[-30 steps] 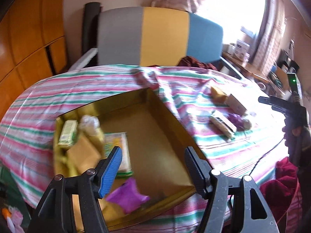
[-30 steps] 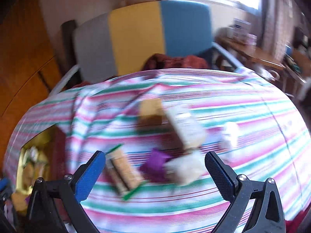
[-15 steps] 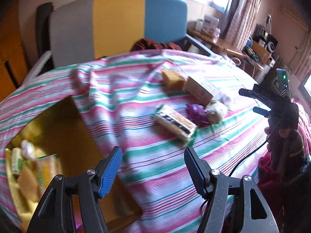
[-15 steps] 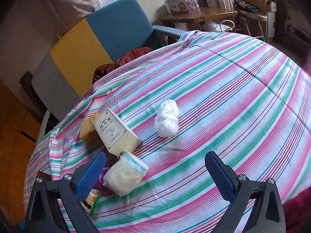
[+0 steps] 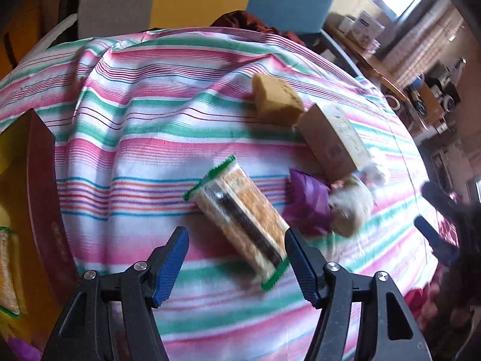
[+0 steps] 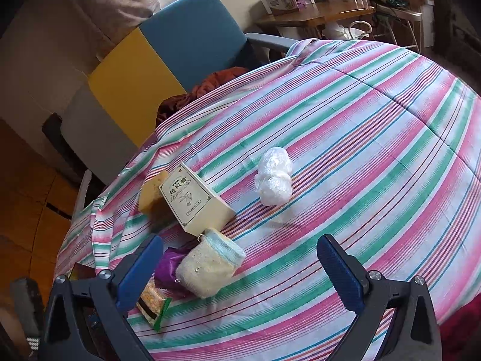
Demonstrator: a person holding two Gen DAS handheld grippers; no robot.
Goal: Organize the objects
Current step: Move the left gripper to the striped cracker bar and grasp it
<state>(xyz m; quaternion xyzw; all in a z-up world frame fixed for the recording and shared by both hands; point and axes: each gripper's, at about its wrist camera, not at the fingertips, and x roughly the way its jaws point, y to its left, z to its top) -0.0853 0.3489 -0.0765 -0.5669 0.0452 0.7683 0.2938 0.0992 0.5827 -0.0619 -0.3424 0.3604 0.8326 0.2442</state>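
My left gripper hangs open just above a long clear snack pack with green ends, whose near end lies between the blue pads without touching them. Beyond it lie a purple wrapper, a cream knitted pouch, a tan carton and a yellow sponge block. My right gripper is open and holds nothing; the knitted pouch sits near its left pad. The carton, a white plastic bundle and the snack pack's end also show there.
A dark red box with a yellow inside stands at the left and holds several packets. Striped cloth covers the table. A grey, yellow and blue chair stands behind it, a wooden side table further back.
My left gripper has swung right from over the box and come down over the snack pack. The right gripper rolled and shifted right in the first half second, then stayed still.
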